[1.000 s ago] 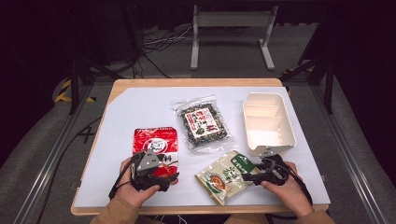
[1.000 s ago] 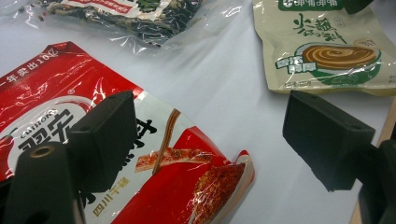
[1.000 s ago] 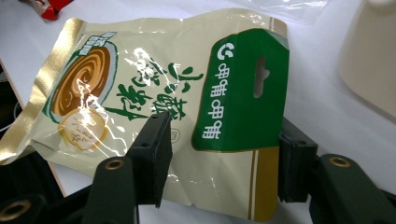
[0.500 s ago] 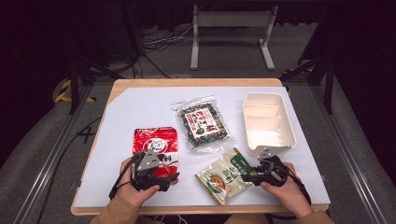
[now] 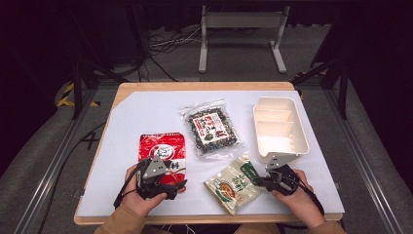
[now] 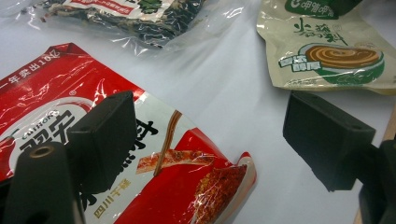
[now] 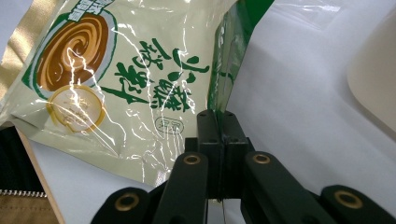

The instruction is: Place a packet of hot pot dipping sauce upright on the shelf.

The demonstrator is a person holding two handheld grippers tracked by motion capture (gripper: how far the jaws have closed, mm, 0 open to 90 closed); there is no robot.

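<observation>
Right gripper pinching the sauce packet

The glossy beige-and-green sauce packet point(image 5: 234, 183) lies near the table's front edge, its green edge clamped in the right gripper point(image 7: 218, 122); the left gripper point(image 6: 205, 140) gapes empty over the red snack bag point(image 6: 140, 154).

A white sheet point(image 5: 136, 122) covers the wooden desk point(image 5: 204, 87), whose bare edge shows at twelve o'clock. Beyond it, on the grey floor point(image 5: 44, 146), stands a pale metal frame point(image 5: 242, 22) with two legs. Dark cables point(image 5: 160, 46) lie at eleven o'clock. Yellow-and-black striping point(image 5: 65, 95), possibly floor tape, sits at nine o'clock beside black stand legs point(image 5: 80, 83).
</observation>
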